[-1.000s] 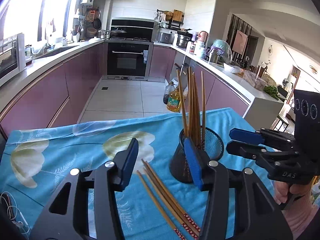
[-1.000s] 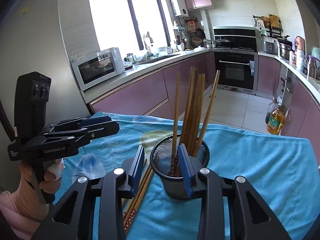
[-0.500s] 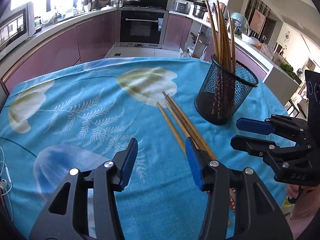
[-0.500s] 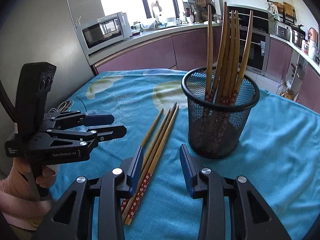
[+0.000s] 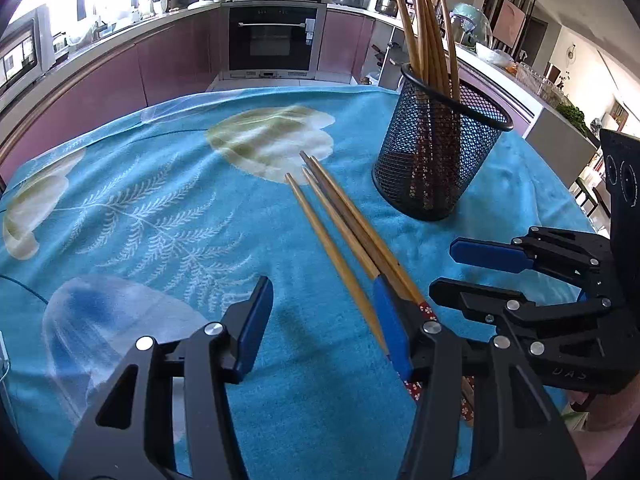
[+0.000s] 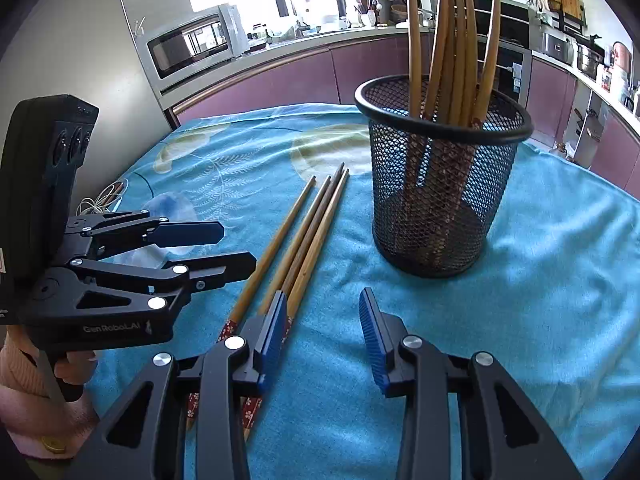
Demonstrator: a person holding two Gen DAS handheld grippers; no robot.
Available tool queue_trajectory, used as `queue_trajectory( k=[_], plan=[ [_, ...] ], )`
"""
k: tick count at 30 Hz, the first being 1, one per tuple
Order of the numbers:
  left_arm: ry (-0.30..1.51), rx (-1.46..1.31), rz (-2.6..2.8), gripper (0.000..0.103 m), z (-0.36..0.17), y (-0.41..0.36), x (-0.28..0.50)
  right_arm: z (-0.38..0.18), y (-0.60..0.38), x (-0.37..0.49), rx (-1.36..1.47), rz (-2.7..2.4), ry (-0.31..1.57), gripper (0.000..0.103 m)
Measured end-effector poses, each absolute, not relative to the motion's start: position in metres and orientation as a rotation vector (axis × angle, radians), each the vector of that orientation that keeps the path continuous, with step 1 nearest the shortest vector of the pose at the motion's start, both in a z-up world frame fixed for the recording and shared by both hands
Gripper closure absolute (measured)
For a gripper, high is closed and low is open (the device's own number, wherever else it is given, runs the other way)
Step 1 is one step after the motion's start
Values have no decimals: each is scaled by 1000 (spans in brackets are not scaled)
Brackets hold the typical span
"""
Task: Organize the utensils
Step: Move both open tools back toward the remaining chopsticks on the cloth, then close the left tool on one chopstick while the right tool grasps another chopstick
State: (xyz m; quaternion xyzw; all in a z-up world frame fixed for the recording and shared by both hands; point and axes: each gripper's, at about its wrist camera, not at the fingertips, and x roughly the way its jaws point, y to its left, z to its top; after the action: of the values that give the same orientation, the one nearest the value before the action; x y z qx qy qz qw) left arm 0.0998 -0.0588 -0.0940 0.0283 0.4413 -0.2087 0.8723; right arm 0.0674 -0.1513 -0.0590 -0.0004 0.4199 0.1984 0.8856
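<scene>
Several loose wooden chopsticks [image 5: 340,220] [image 6: 308,232] lie side by side on the blue cloth, their red patterned ends toward me. A black mesh cup [image 5: 436,168] [image 6: 436,200] stands upright behind them, holding several more chopsticks [image 5: 424,40] [image 6: 452,40]. My left gripper [image 5: 322,292] [image 6: 238,246] hovers low over the cloth with its jaws opening. Its pads press on nothing, and the nearest chopstick lies just inside its right finger. My right gripper [image 6: 322,300] [image 5: 442,268] is open with nothing between its pads. Its left finger hangs over the patterned ends.
The table wears a blue flowered cloth [image 5: 160,208]. A coiled cable [image 6: 100,200] lies at its left edge. A person's hand [image 6: 72,364] holds the left gripper's handle. Purple kitchen cabinets, a microwave [image 6: 192,48] and an oven [image 5: 276,36] stand beyond.
Both grippers have come down toward the table and tipped downward. The loose chopsticks and the mesh cup now look much closer. Nothing was taken hold of.
</scene>
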Motion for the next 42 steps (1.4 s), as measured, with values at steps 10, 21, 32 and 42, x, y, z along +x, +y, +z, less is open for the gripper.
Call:
queue_trajectory(
  k=[10, 21, 32, 42],
  plan=[
    [931, 111, -404, 53, -102, -70, 106, -60, -144, 72, -21, 407, 874, 68],
    [926, 125, -397, 68, -102, -68, 104, -64, -131, 78, -62, 401, 872, 68],
    [929, 101, -399, 76, -102, -61, 104, -68, -126, 80, -101, 376, 888, 75],
    [938, 104, -400, 76, -101, -63, 114, -67, -123, 95, -97, 372, 897, 78]
  ],
)
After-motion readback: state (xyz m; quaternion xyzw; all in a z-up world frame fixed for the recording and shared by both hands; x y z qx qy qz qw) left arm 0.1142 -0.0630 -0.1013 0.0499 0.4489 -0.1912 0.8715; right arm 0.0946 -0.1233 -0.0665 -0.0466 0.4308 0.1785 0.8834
